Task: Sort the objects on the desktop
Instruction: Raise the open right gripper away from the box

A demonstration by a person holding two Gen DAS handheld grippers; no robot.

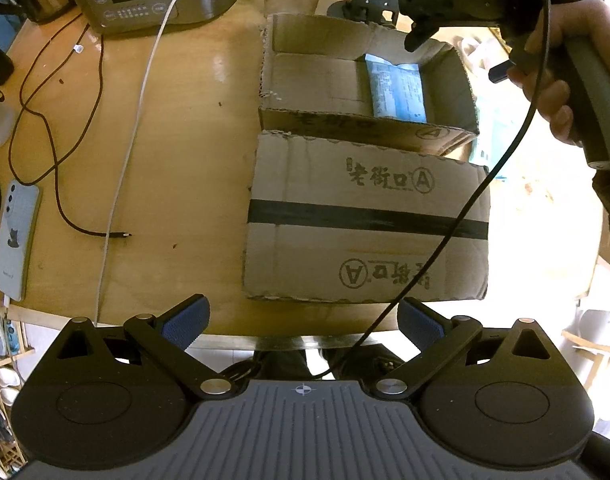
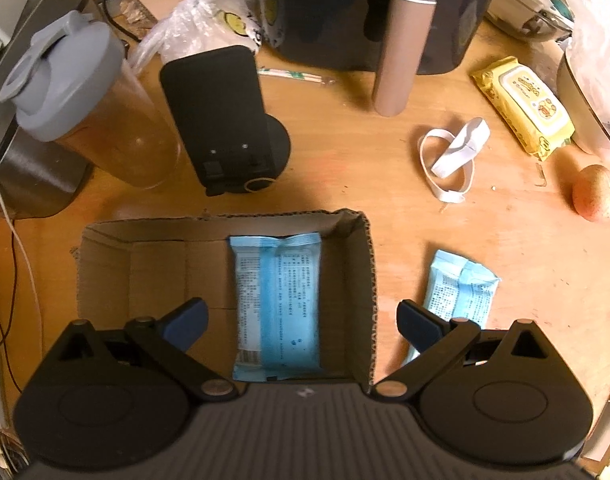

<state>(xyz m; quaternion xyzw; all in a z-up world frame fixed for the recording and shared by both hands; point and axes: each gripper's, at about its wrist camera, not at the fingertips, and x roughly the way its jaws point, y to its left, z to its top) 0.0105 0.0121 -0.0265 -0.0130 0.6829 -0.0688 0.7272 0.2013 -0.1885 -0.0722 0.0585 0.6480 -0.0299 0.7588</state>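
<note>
Both the left gripper (image 1: 303, 320) and right gripper (image 2: 301, 320) have fingers apart, empty. One blue packet (image 2: 277, 304) lies inside the cardboard box (image 2: 105, 264); another packet (image 2: 459, 288) lies just right of the box.

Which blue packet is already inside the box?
The longer blue packet lying flat in the open cardboard box is the one inside. The other blue packet lies outside on the wooden table, just past the box's right wall.
</note>
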